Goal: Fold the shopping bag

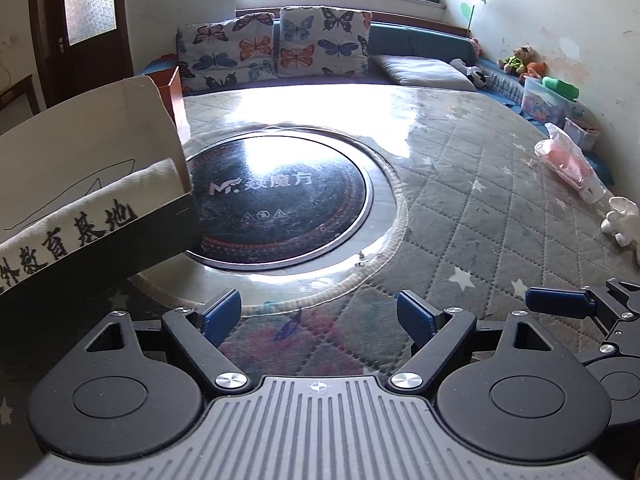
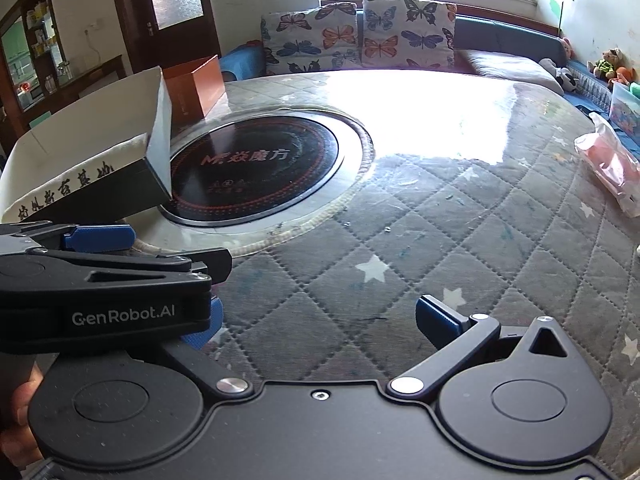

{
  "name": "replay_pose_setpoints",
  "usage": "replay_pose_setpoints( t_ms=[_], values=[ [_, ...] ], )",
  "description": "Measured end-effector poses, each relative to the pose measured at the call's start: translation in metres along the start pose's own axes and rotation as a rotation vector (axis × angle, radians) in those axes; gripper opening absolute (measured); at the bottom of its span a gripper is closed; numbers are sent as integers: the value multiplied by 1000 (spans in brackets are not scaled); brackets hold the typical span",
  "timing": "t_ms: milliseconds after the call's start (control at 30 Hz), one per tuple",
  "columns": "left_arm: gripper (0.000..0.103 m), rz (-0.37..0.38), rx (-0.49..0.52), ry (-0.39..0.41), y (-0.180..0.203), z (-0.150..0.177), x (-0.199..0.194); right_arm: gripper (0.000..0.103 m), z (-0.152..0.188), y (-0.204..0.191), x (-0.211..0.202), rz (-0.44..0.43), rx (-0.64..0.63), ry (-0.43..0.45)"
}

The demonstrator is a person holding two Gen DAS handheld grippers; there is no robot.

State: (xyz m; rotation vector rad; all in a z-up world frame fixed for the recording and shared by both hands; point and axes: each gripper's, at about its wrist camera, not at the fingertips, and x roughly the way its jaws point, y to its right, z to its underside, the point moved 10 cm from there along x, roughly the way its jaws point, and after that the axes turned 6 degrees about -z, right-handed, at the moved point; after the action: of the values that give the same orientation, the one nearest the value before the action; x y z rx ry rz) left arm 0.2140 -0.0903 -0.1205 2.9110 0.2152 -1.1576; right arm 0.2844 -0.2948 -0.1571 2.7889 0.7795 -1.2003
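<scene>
The shopping bag (image 1: pixel 92 208) is cream cloth with black printed characters. It lies bundled inside an open cardboard box (image 1: pixel 120 248) at the table's left. In the right wrist view the bag (image 2: pixel 68 176) shows above the box's dark front wall (image 2: pixel 112 192). My left gripper (image 1: pixel 318 314) hangs open over the quilted table cover, just right of the box, with nothing between its blue pads. My right gripper (image 2: pixel 320 320) is also open and holds nothing. It is close beside the left gripper (image 2: pixel 160 248), which hides part of its left finger. One right gripper finger (image 1: pixel 556 300) shows at the left view's right edge.
A round black cooktop (image 1: pixel 280 200) is set into the table centre, next to the box. A pink plastic packet (image 1: pixel 568 164) and a white figurine (image 1: pixel 620 220) lie at the right edge. An orange-brown box (image 2: pixel 196 84) stands behind the cardboard box. A hand (image 2: pixel 20 412) grips the left handle.
</scene>
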Motion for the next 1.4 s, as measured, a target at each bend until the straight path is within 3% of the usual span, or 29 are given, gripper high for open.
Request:
replay_pose_setpoints(
  t_ms=[833, 1400],
  values=[
    [86, 25, 26, -11, 24, -8, 23, 103, 0, 40, 4, 38, 31, -2],
    [86, 6, -3, -22, 16, -13, 34, 103, -5, 71, 11, 85, 55, -3]
  ],
)
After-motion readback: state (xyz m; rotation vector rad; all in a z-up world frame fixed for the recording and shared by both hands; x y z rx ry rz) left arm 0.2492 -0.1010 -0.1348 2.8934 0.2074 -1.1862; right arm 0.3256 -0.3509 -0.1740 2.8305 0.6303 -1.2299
